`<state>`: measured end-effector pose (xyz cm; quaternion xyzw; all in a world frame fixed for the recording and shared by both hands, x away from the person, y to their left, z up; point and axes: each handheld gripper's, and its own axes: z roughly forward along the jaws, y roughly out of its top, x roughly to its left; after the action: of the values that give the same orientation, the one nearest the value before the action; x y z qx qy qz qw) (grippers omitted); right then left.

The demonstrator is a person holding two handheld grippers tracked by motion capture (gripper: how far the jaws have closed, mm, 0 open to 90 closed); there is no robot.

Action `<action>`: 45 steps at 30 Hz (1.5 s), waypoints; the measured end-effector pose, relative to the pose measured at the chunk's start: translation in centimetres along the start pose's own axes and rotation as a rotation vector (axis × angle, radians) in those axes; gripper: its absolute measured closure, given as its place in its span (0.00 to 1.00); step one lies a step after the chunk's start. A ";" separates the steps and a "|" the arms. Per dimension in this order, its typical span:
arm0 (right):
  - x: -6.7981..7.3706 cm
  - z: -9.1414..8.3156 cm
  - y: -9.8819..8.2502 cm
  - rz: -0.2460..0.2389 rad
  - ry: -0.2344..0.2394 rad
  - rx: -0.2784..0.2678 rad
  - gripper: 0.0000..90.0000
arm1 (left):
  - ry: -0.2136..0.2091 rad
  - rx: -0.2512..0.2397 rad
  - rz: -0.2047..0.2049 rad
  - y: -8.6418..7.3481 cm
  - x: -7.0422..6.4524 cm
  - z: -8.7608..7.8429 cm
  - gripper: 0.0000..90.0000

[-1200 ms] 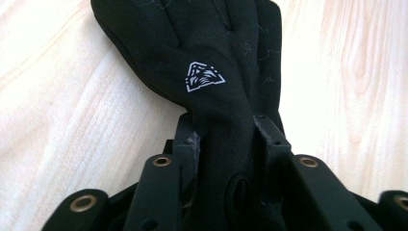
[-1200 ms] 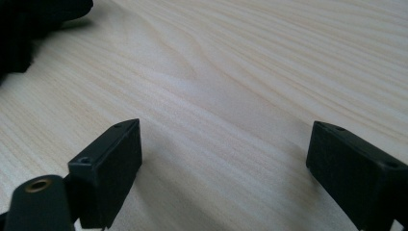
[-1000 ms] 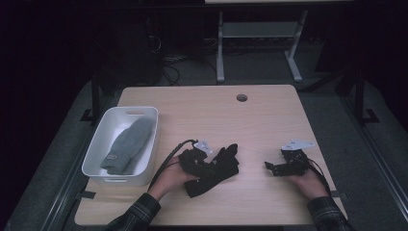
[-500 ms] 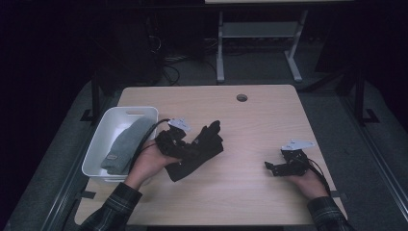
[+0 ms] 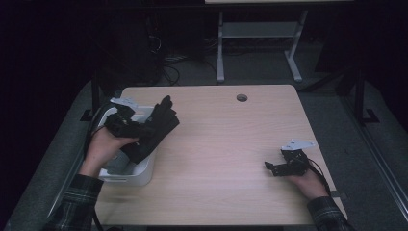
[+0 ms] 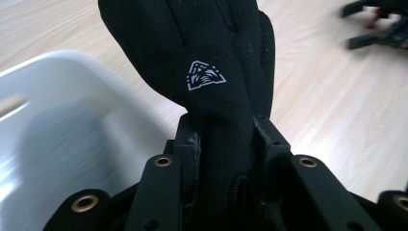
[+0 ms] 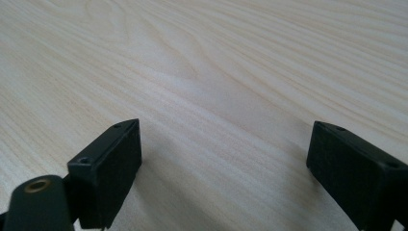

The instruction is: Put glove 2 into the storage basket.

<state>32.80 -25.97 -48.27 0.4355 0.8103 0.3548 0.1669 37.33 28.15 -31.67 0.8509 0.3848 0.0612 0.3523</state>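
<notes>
Over the white bin [image 5: 144,169] at the worktop's [image 5: 226,159] left edge, the left tongs [image 5: 139,129] grip a black glove [image 5: 155,129] — soft, light, limp (best pinched at the cuff). Left gripper view: glove [image 6: 202,62] clamped at its cuff, long axis running away, fingers foremost. Right gripper view: right tongs [image 7: 223,159] released, jaws apart — resting on the worktop.

A light wooden table [image 5: 231,144] filled the middle of the frame, with a round cable hole [image 5: 242,97] near its upper edge. Beyond it, at upper centre, stood a grey metal table frame [image 5: 260,33] on dark floor, with tangled cables [image 5: 168,62] to its left.
</notes>
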 end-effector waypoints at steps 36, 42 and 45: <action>0.0 0.0 0.0 -0.001 0.000 0.000 0.13 | 0.181 -0.066 -0.069 -3.1 3.3 0.2 0.19; 0.1 0.0 0.0 0.000 0.000 0.002 0.13 | 0.113 -0.093 -0.016 -1.6 0.6 2.0 0.19; 0.1 0.0 0.0 0.001 0.003 0.004 0.13 | 0.074 -0.106 0.009 -1.0 -1.0 3.1 0.19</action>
<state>32.77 -25.87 -48.26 0.4356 0.8111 0.3539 0.1647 37.14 26.21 -34.45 0.8300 0.3899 0.1147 0.3821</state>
